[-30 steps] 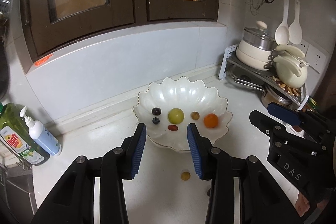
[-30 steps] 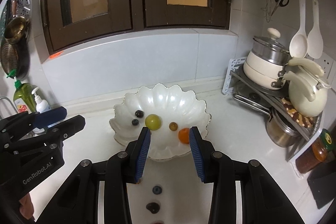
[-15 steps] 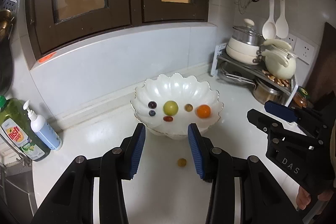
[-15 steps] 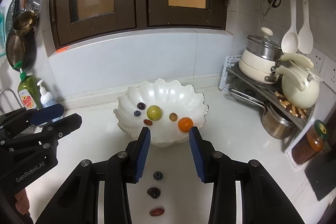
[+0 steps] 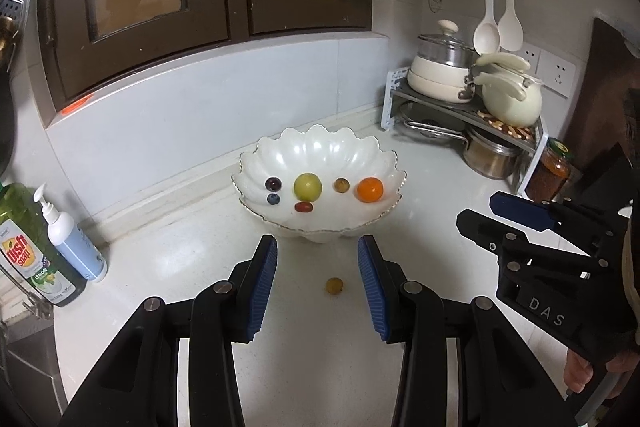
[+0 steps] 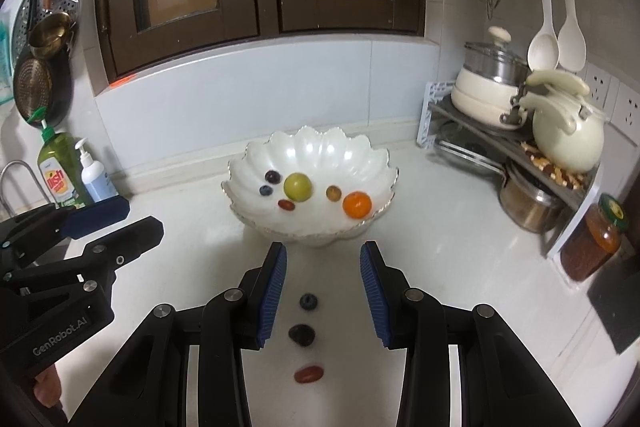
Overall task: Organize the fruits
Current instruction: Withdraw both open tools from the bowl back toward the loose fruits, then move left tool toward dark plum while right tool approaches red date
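A white scalloped bowl [image 5: 320, 151] [image 6: 312, 147] stands on the counter and holds a green fruit [image 5: 307, 186], an orange [image 5: 370, 189], a brownish grape [image 5: 341, 185], a dark grape [image 5: 273, 183], a blueberry [image 5: 273, 199] and a red fruit [image 5: 303, 206]. My left gripper [image 5: 317, 251] is open with nothing in it, short of the bowl, and a small yellow-brown fruit [image 5: 334, 285] lies on the counter between its fingers. My right gripper [image 6: 323, 253] is open and empty too. Below it lie a blueberry [image 6: 308, 301], a dark grape [image 6: 301, 334] and a red fruit [image 6: 309, 373].
A dish soap bottle [image 5: 28, 247] and a pump bottle [image 5: 72, 239] stand at the left by the sink. At the right a rack [image 5: 460, 107] carries pots and a kettle [image 5: 512, 95], with a jar [image 5: 550, 171] beside it. Utensils hang on the wall.
Both grippers have pulled back from the bowl, which now looks smaller and farther. More loose fruit on the counter has come into view under the right gripper. Jaw openings are unchanged.
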The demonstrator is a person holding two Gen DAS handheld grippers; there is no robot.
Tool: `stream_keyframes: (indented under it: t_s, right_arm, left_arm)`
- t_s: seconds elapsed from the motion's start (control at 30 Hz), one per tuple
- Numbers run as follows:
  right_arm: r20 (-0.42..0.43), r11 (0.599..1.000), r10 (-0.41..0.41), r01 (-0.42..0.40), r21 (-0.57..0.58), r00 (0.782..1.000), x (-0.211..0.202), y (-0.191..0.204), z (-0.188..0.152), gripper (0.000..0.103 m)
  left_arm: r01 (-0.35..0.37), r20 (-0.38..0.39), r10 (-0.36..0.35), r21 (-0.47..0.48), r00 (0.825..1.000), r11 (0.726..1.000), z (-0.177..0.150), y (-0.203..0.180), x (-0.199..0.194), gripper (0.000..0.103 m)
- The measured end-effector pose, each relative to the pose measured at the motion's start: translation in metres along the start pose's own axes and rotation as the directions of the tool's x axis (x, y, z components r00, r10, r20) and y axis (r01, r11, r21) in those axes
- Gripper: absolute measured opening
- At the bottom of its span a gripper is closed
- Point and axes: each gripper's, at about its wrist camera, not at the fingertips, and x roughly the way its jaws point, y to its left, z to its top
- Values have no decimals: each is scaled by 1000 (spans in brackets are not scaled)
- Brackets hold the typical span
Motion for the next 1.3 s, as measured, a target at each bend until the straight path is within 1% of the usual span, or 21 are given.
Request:
stream_keyframes:
  t_s: [0.27,0.37,0.8,0.93,1.07,1.3]
  right_arm:
    - [-57,999,16,-14,31,998,5,1,-20,39]
    - [-76,999,10,-8,36,997,6,2,-27,39]
    - [-170,997,16,-4,75,985,21,-1,-56,39]
    - [-188,996,18,-1,90,982,26,-3,-62,39]
    - [-201,995,18,1,97,980,30,-4,-67,39]
    - [-229,993,40,-14,117,973,39,-2,-75,39]
  left_arm:
    - [21,-32,-19,45,999,999,-15,-6,2,42]
    - [35,-51,-33,46,998,998,-20,-7,5,42]
    - [58,-121,-50,62,991,996,-40,-12,19,42]
    - [71,-144,-61,68,988,995,-44,-14,26,42]
    - [70,-165,-56,78,985,995,-48,-15,33,42]
    - [76,-195,-58,85,979,993,-53,-13,42,42]
